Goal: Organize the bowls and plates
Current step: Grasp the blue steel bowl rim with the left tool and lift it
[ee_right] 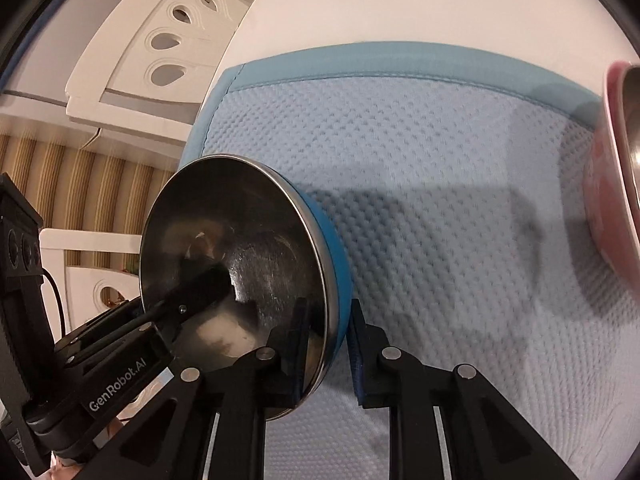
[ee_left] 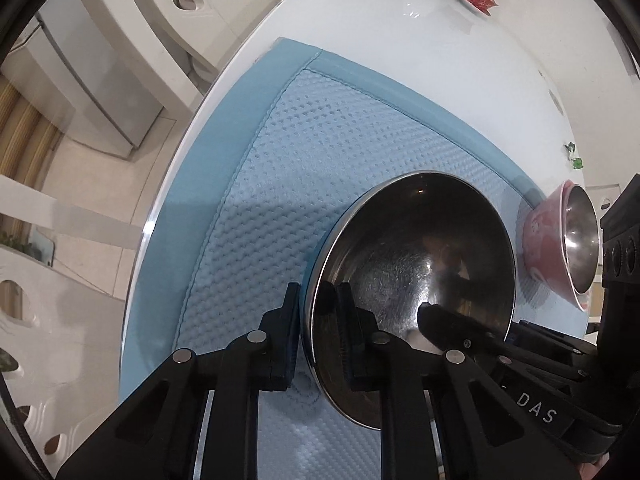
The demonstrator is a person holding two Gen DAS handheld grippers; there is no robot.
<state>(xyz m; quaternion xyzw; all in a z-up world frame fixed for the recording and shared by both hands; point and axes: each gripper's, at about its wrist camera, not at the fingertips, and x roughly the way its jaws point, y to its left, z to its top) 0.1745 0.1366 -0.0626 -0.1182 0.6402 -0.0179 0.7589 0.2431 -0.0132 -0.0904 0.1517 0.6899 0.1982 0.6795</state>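
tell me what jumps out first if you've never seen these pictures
The big steel bowl with a blue outside, sitting on the pale blue mat, fills the middle of both views. The left gripper and the right gripper each pinch its rim on opposite sides. Off at the mat's right edge stands a pink bowl with a steel lining.

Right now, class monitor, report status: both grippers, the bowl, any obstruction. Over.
Left gripper and right gripper both shut on blue steel-lined bowl, opposite rims. Bowl on blue mat. Pink bowl stands apart, not blocking.
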